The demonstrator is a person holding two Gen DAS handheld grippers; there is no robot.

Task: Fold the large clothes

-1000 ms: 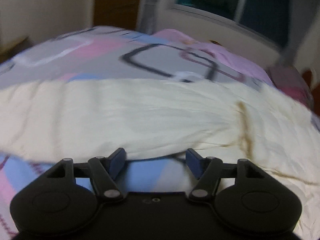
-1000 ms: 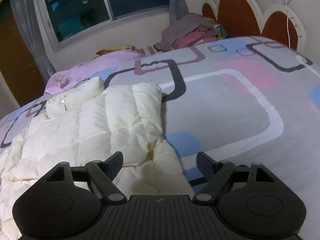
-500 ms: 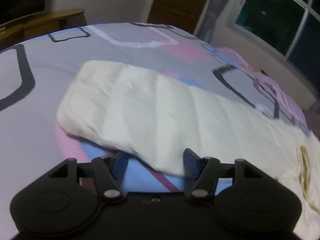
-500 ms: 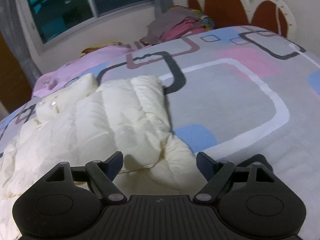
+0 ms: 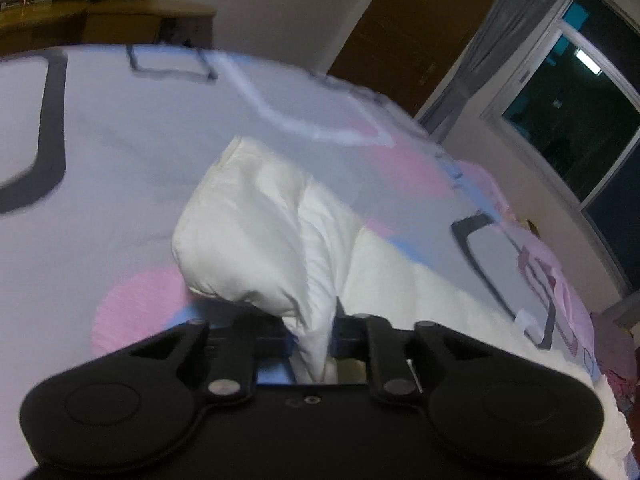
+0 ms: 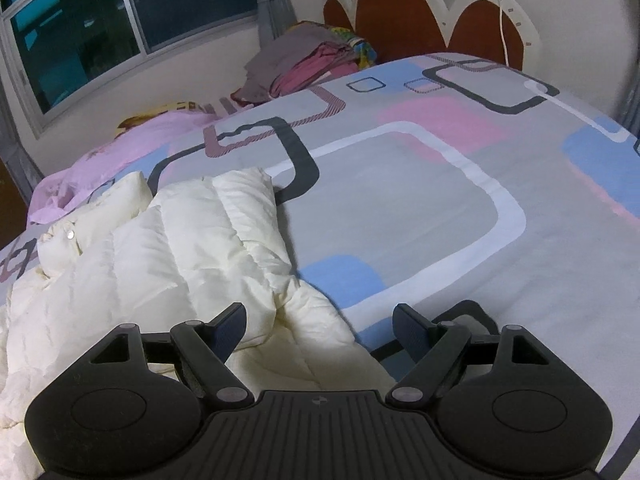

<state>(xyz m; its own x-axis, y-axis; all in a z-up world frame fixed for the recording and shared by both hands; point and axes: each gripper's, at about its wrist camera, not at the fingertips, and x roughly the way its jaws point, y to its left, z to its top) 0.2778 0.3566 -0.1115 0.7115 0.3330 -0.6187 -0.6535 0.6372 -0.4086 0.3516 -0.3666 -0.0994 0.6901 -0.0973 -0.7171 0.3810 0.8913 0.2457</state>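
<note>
Bedroom, dim light: a patterned bedspread [image 6: 420, 208] covers the bed, window [image 6: 80, 28] at eleven o'clock, clothes pile [image 6: 308, 64] at twelve. My left gripper [image 5: 314, 344] is clamped on a sleeve of the cream puffer jacket [image 6: 180, 248]; my right gripper [image 6: 320, 328] hangs wide open, empty, over its near edge. Risk — slick padding slipping the pinch mid-fold.

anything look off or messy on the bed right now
One thing: the cream puffer jacket is bunched up and wrinkled. The left gripper pinches its sleeve up off the bedspread.
</note>
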